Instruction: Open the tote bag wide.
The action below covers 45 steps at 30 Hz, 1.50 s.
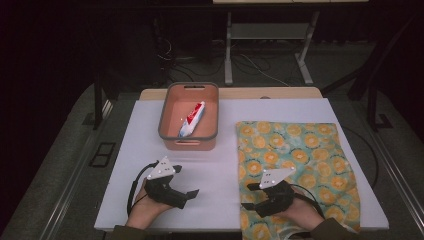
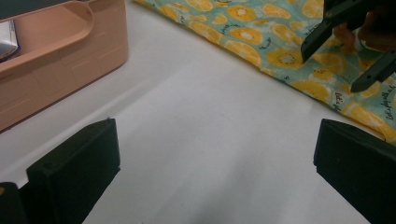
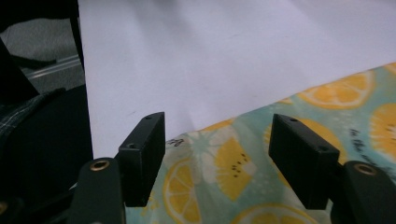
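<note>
Near the bench's front edge, the right gripper (image 1: 248,196) hovers with jaws spread over the near-left corner of the teal cloth printed with orange slices (image 1: 300,165), which covers the bench's right half. To grip well, it should drop lower and pinch the hem. The left gripper (image 1: 192,193), jaws also spread, waits over the bare white bench (image 1: 140,130).

This looks like a lab or test room set up for recording, not a home. A white-topped counter (image 1: 150,200) stands on grey carpeted floor (image 1: 60,165) in a dim room with dark surroundings. Behind it rise the grey metal legs of another table (image 1: 229,55), with loose black cables (image 1: 172,55) trailing over the floor beside them and dark metal stands (image 1: 97,100) at the sides.
</note>
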Each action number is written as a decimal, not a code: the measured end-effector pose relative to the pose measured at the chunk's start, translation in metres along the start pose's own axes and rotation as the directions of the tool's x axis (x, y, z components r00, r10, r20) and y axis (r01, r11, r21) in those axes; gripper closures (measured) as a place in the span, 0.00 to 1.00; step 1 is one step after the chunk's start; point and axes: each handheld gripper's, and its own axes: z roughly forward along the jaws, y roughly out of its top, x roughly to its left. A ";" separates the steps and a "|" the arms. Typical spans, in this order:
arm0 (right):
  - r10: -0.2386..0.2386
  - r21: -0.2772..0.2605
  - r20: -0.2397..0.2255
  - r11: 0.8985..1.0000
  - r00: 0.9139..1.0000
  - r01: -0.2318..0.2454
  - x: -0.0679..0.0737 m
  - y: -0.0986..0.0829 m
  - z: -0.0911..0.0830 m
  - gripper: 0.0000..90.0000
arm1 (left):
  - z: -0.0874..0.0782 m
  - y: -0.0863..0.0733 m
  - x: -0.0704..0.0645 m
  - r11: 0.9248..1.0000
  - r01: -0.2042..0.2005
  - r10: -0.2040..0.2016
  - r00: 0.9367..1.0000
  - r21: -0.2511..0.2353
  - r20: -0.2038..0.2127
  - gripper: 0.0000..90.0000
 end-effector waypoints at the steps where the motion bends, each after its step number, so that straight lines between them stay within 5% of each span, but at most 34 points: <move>1: -0.010 0.016 -0.005 1.000 1.000 0.010 0.003 0.001 0.006 0.42 | 0.000 0.000 0.000 1.000 0.000 0.000 1.000 0.000 0.000 0.00; 8: -0.099 0.072 0.022 0.993 0.995 0.097 0.010 -0.002 0.015 0.54 | -0.001 0.000 0.000 1.000 0.001 -0.001 1.000 -0.004 -0.001 0.00; 15: -0.105 0.059 0.020 0.993 0.994 0.104 0.011 -0.002 0.015 0.94 | 0.000 0.000 -0.001 1.000 -0.004 0.004 1.000 0.000 0.003 0.00; 25: -0.089 0.051 0.029 0.995 0.996 0.087 0.009 0.002 0.016 1.00 | 0.000 0.000 0.000 1.000 0.002 -0.002 1.000 -0.006 0.005 0.00; 33: -0.007 0.021 0.114 1.000 0.993 0.004 -0.029 0.024 0.019 1.00 | 0.000 0.000 0.001 1.000 0.010 -0.010 1.000 -0.010 0.005 0.00; 45: 0.108 -0.019 0.197 0.994 0.974 -0.106 -0.081 0.053 0.027 1.00 | 0.000 0.000 0.002 1.000 0.007 -0.007 1.000 -0.010 0.009 0.00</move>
